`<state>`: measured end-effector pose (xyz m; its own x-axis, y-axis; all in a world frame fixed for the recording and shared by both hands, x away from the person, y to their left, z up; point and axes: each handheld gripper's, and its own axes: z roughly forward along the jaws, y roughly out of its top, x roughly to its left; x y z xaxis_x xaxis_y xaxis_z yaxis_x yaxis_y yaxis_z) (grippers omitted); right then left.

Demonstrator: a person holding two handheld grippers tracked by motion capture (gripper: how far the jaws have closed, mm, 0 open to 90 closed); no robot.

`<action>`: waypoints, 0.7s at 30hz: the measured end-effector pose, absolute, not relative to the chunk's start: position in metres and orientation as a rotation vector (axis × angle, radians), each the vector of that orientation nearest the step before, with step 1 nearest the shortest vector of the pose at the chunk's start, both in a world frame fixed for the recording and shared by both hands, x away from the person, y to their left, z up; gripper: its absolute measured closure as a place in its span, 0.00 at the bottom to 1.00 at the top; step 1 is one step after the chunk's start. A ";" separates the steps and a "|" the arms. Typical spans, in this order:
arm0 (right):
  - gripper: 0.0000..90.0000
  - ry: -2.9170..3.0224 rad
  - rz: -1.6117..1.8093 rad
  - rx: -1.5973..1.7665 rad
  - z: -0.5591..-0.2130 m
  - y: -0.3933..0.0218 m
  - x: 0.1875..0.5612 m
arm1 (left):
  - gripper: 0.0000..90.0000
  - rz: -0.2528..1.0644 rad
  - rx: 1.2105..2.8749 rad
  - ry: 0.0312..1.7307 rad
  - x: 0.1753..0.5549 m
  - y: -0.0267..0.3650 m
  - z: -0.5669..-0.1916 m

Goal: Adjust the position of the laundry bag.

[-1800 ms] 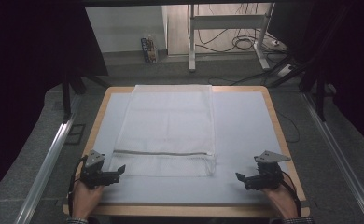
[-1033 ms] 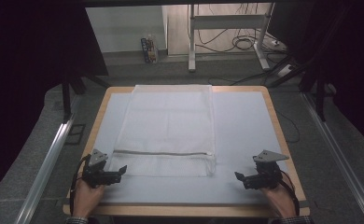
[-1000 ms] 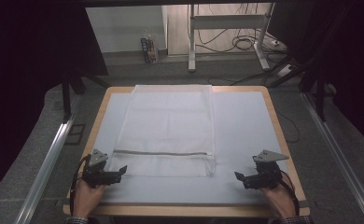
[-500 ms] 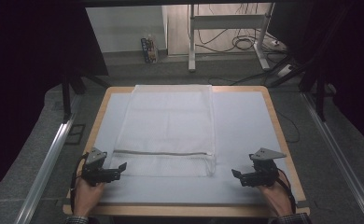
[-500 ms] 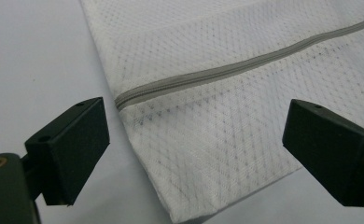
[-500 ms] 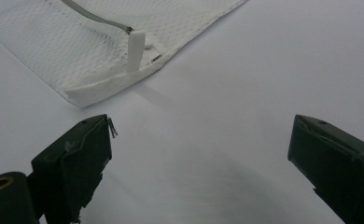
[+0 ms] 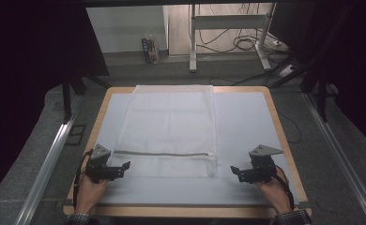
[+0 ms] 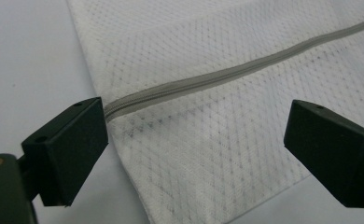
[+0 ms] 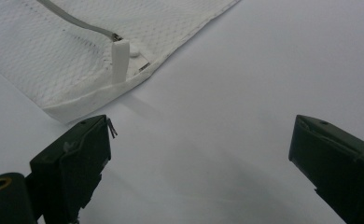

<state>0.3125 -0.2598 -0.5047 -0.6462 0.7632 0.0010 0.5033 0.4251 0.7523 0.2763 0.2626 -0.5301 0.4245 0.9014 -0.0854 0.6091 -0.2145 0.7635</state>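
A white mesh laundry bag [image 7: 169, 131] lies flat in the middle of the pale table [image 7: 247, 122], a grey zipper [image 7: 162, 153] running across it near its front edge. My left gripper [image 7: 123, 167] is open at the bag's front left corner. In the left gripper view its jaws straddle the mesh [image 8: 208, 154] and the zipper's end [image 8: 124, 103]. My right gripper [image 7: 235, 170] is open over bare table just right of the bag's front right corner. The right gripper view shows that corner [image 9: 77, 100] and the white zipper pull [image 9: 120, 59] ahead of the left jaw.
The table has a wooden rim [image 7: 277, 122]. Metal rails [image 7: 45, 164] run along both sides of it. Behind the table stand a metal desk frame [image 7: 193, 37] with cables on the floor [image 7: 247, 44], and a small box [image 7: 148, 49].
My right gripper has slid a little to the left, closer to the bag's front right corner. The left gripper and the bag have stayed where they were.
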 end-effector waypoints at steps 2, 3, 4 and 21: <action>0.06 2.336 1.064 1.090 -0.505 -0.259 0.313 | 0.07 0.490 1.917 1.285 0.277 0.264 -0.530; 0.05 2.333 1.062 1.097 -0.505 -0.259 0.314 | 0.06 0.492 1.910 1.292 0.278 0.265 -0.529; 0.05 2.329 1.056 1.103 -0.505 -0.259 0.315 | 0.06 0.490 1.904 1.295 0.279 0.266 -0.529; 0.10 2.357 1.061 1.118 -0.498 -0.235 0.340 | 0.09 0.495 1.892 1.334 0.299 0.276 -0.528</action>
<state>0.3400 -0.2349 -0.4985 -0.6404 0.7677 0.0239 0.5268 0.4163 0.7410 0.2992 0.2762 -0.5283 0.3804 0.9186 -0.1072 0.6261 -0.1704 0.7609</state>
